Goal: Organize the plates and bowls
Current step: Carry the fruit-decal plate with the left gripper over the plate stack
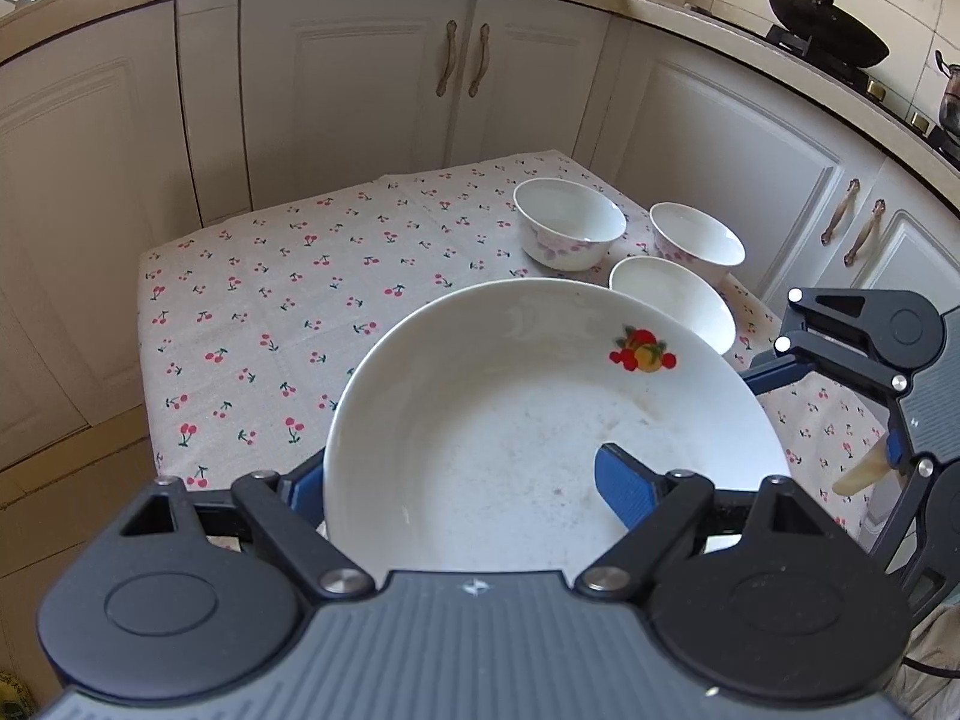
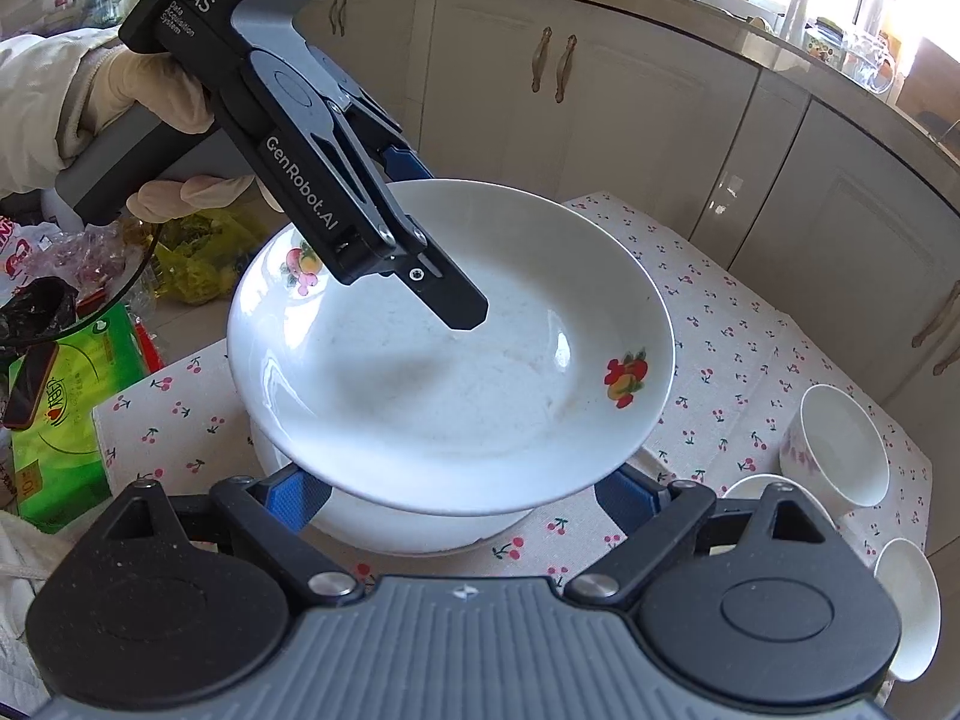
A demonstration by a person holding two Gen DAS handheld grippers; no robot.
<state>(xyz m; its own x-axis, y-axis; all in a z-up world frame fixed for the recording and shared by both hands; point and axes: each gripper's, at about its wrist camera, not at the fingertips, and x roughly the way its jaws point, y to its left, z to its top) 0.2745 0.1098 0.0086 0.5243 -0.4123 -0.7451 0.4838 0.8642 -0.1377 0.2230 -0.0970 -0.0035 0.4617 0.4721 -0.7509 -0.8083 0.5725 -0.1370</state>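
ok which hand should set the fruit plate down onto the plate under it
Left. The left gripper is clamped on the fruit-print plate at its rim, holding it right above the lower plate. The right gripper is open, gripping nothing.
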